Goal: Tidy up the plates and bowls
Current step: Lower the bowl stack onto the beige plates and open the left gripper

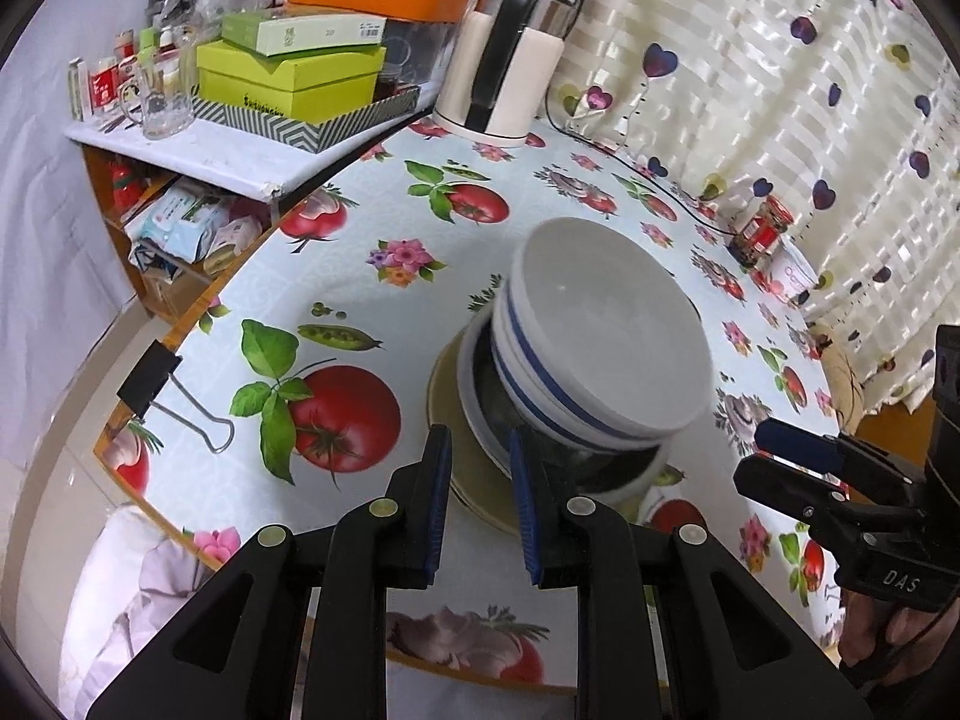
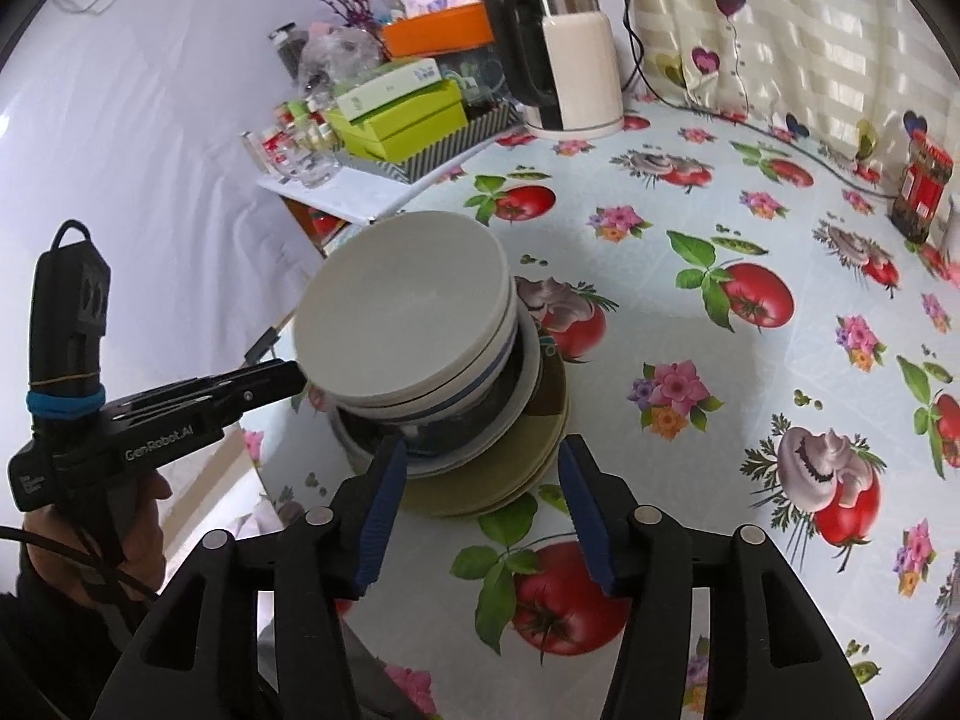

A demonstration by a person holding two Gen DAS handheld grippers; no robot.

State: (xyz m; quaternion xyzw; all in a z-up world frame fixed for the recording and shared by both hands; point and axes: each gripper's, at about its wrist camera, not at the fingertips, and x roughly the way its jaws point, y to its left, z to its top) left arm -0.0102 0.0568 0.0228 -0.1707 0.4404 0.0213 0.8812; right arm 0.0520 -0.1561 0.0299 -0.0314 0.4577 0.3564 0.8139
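Note:
A stack of dishes stands on the tomato-print tablecloth. Olive-green plates lie at the bottom, with a white plate and a dark bowl above them. White bowls with a blue stripe sit tilted on top. My left gripper is open just in front of the stack's near edge, and its pads press on nothing. My right gripper is open wider at the olive plates' near rim, also holding nothing. Each gripper shows at the side of the other's view: right gripper, left gripper.
A white and steel kettle stands at the back by the heart-print curtain, its cord trailing along the table. A side shelf holds green boxes and glasses. A red-labelled jar stands far right. A binder clip grips the table's left edge.

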